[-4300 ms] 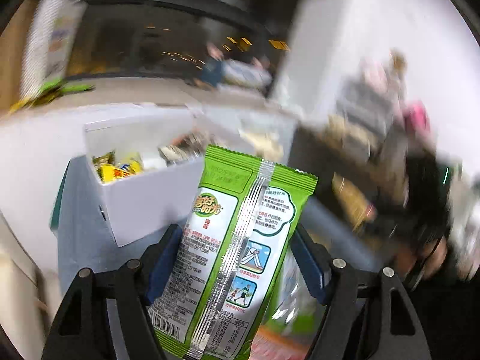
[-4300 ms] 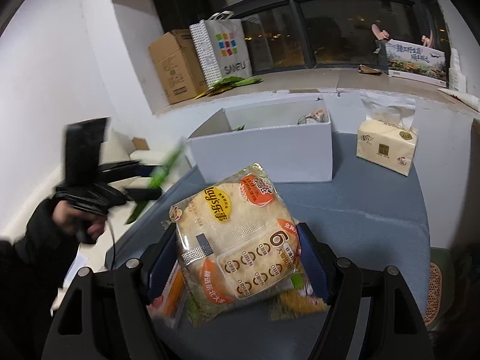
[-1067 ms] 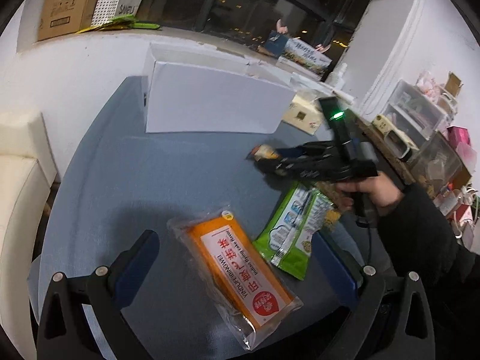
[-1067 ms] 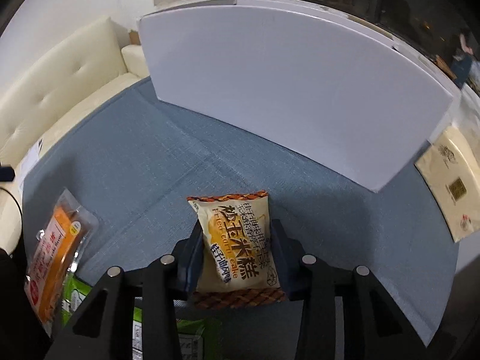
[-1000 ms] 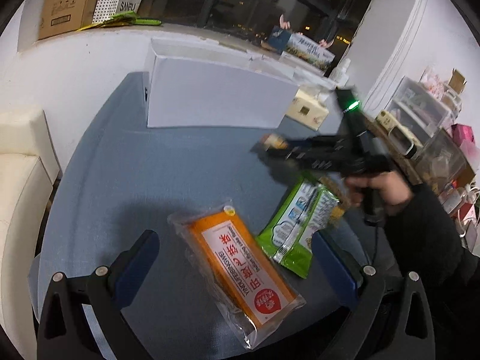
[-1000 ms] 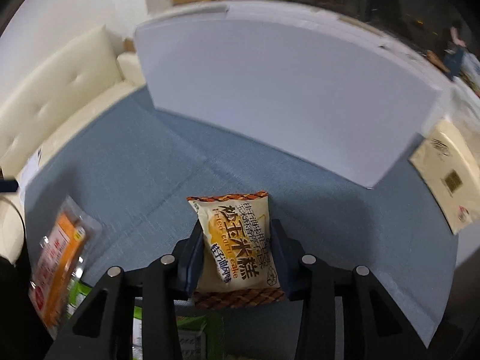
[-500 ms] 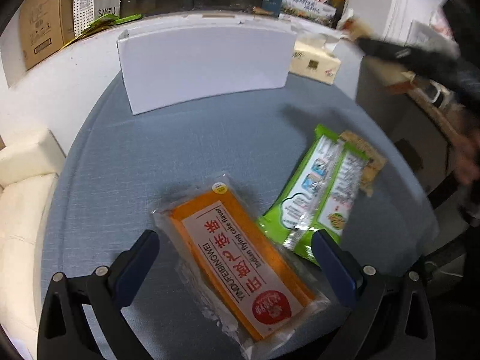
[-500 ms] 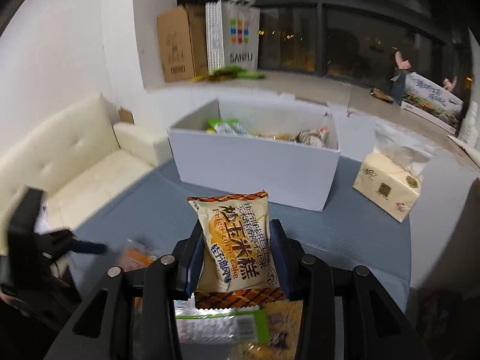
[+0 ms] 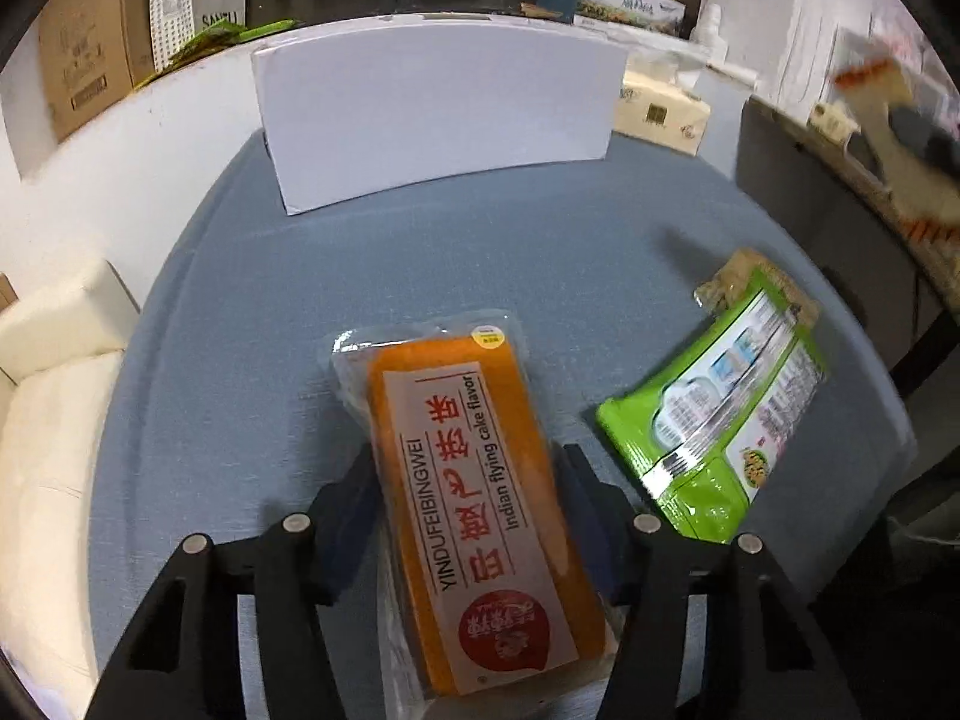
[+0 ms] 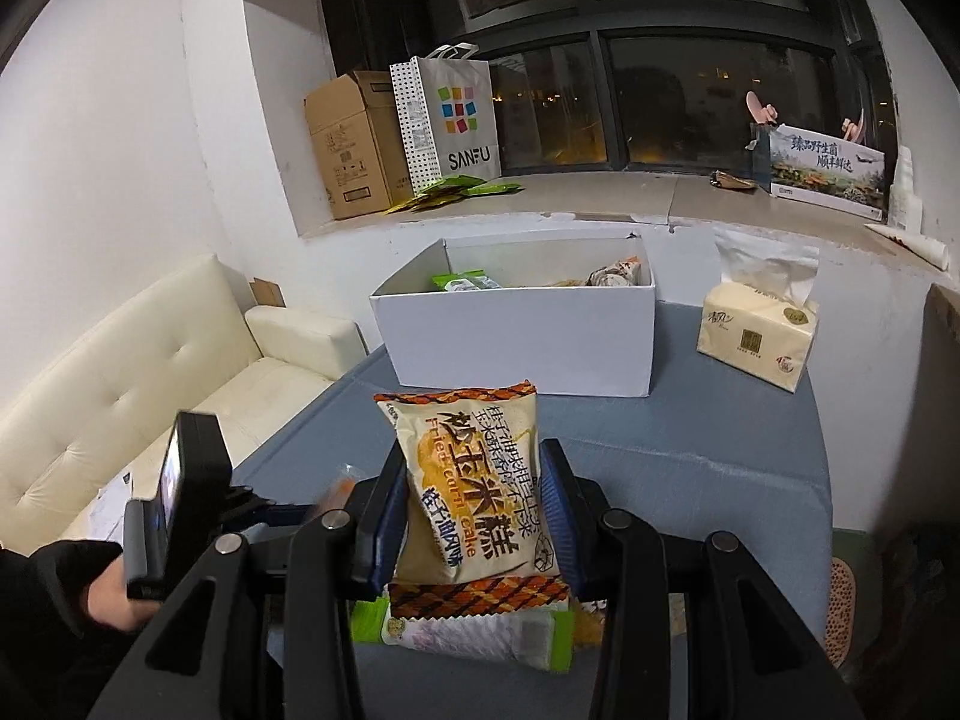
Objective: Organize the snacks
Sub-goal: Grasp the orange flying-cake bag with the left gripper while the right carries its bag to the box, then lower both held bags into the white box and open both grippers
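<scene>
Already several packets in white cardboard box (image 10: 516, 330) at worktop (image 9: 420, 228) far edge. Right hand-held gripper (image 10: 474, 516) pinches yellow corn-cake packet (image 10: 474, 480); left hand-held gripper (image 9: 468, 498), jaws just closing, flanks orange flat cake packet (image 9: 474, 480). Green foil packet (image 9: 714, 420) remains at right edge.

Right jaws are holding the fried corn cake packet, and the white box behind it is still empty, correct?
Not empty. The right wrist view shows the white box already holding several snack packets. The right gripper does hold the fried corn cake packet.

sofa (image 10: 120, 396) | tissue pack (image 10: 757, 333) | shopping bag (image 10: 447, 120) (on sill)
</scene>
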`<state>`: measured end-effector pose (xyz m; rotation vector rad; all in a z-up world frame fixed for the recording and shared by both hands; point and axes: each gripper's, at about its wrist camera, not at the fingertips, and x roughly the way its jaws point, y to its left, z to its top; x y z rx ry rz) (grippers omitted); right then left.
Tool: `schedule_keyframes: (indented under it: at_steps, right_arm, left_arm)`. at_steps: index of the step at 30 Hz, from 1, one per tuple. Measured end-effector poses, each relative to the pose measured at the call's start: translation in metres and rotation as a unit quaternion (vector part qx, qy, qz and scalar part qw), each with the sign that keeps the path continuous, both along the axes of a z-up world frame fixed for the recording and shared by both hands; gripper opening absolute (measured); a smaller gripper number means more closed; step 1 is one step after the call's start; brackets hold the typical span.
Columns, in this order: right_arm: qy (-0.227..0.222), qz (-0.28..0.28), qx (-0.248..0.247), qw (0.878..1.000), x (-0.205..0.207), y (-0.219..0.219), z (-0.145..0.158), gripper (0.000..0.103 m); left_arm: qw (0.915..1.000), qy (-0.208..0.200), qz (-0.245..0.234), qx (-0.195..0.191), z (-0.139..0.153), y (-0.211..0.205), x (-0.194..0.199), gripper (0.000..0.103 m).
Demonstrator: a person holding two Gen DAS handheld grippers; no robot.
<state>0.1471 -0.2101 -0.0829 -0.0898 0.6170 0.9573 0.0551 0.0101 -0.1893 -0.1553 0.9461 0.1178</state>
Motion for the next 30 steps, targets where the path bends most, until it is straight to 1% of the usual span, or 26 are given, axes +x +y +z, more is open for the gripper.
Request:
schedule_keyframes:
  at_steps: [2, 4, 7, 10, 13, 15, 19, 21, 22, 24, 25, 27, 28, 30]
  right_arm:
    - [0.007, 0.0, 0.001, 1.0, -0.001, -0.001, -0.004, 0.044]
    - [0.01, -0.004, 0.002, 1.0, -0.001, -0.001, -0.006, 0.044]
    - [0.008, -0.009, 0.012, 1.0, -0.001, -0.003, -0.003, 0.044]
    - [0.002, -0.014, 0.017, 1.0, 0.001, -0.002, 0.002, 0.044]
    - [0.003, -0.013, 0.024, 1.0, 0.01, 0.003, 0.011, 0.044]
    - [-0.002, -0.01, 0.027, 1.0, 0.02, 0.013, 0.021, 0.044]
    - [0.004, -0.006, 0.029, 1.0, 0.052, 0.038, 0.043, 0.044]
    - [0.007, -0.013, 0.028, 0.999, 0.076, 0.057, 0.056, 0.044]
    - [0.012, -0.013, 0.027, 0.999, 0.088, 0.066, 0.061, 0.044]
    - [0.029, -0.017, 0.03, 0.999, 0.12, 0.088, 0.069, 0.044]
    - [0.038, -0.018, 0.029, 0.999, 0.134, 0.099, 0.07, 0.044]
    - [0.048, -0.024, 0.009, 0.999, 0.167, 0.126, 0.069, 0.044]
    - [0.05, -0.028, -0.003, 0.998, 0.18, 0.137, 0.068, 0.044]
    - [0.06, -0.032, -0.018, 0.998, 0.207, 0.157, 0.063, 0.044]
  left_arm:
    - [0.9999, -0.011, -0.002, -0.012, 0.002, 0.006, -0.004, 0.062]
    - [0.9996, -0.026, -0.001, -0.014, 0.01, 0.007, -0.008, 0.062]
    - [0.9978, -0.064, -0.006, -0.016, 0.034, 0.007, -0.013, 0.062]
    - [0.9935, -0.109, -0.007, -0.031, 0.066, 0.015, -0.009, 0.062]
    - [0.9871, -0.152, -0.011, -0.051, 0.103, 0.029, 0.009, 0.062]
    - [0.9823, -0.18, -0.013, -0.051, 0.127, 0.038, 0.025, 0.062]
    - [0.9751, -0.217, -0.01, -0.045, 0.17, 0.059, 0.068, 0.062]
    - [0.9737, -0.224, -0.006, -0.043, 0.187, 0.073, 0.097, 0.062]
    - [0.9736, -0.226, 0.0, -0.034, 0.193, 0.081, 0.113, 0.062]
    - [0.9754, -0.218, 0.009, -0.029, 0.197, 0.096, 0.145, 0.062]
    - [0.9768, -0.212, 0.013, -0.03, 0.196, 0.104, 0.162, 0.062]
    - [0.9795, -0.198, 0.019, -0.028, 0.189, 0.116, 0.189, 0.062]
    - [0.9815, -0.189, 0.02, -0.024, 0.182, 0.122, 0.205, 0.062]
    - [0.9835, -0.177, 0.023, -0.028, 0.169, 0.128, 0.224, 0.062]
